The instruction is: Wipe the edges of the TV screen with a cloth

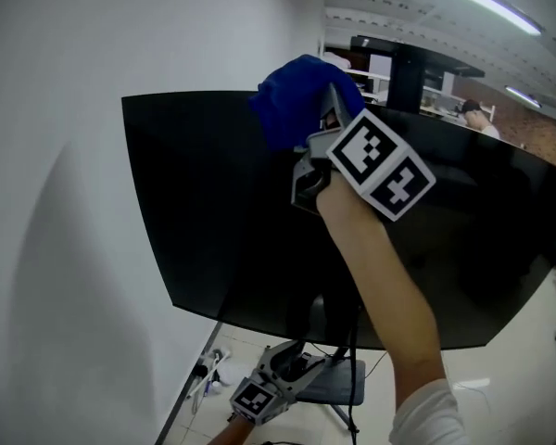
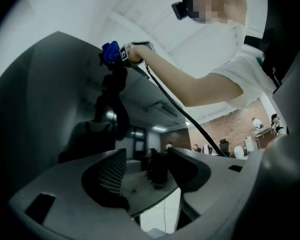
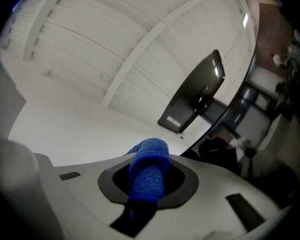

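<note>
Presently the right gripper (image 3: pixel 149 183) is clenched on a blue cloth (image 1: pixel 301 95). In the right gripper view a rolled fold of it stands up between the jaws. In the head view, upper centre of the frame, the bunched cloth sits against the top edge of the TV screen (image 1: pixel 213 211), with the marker cube (image 1: pixel 380 160) just below and right of it. The forearm (image 1: pixel 380 276) crosses the dark panel from the lower right.

The left gripper (image 2: pixel 150 171) hangs at the bottom centre of the head view, below the screen's lower edge and near the stand (image 1: pixel 338 383). Its jaws stand apart with nothing between them. A white wall (image 1: pixel 74 248) fills the left of the frame.

Risks, as judged:
- The cloth covers the jaw tips, but the grey gripper body lies close to the glass. A steeper angle could bring hard plastic onto the panel and mark it.
- Pressure at the top edge could rock the set on its stand, and the idle left gripper is not bracing it.
- The cable (image 2: pixel 185 116) trailing from the right gripper, seen in the left gripper view, could drag across the panel.

Markings: no brand name or text is legible on the screen or grippers. The cube carries only black-and-white square patterns.
</note>
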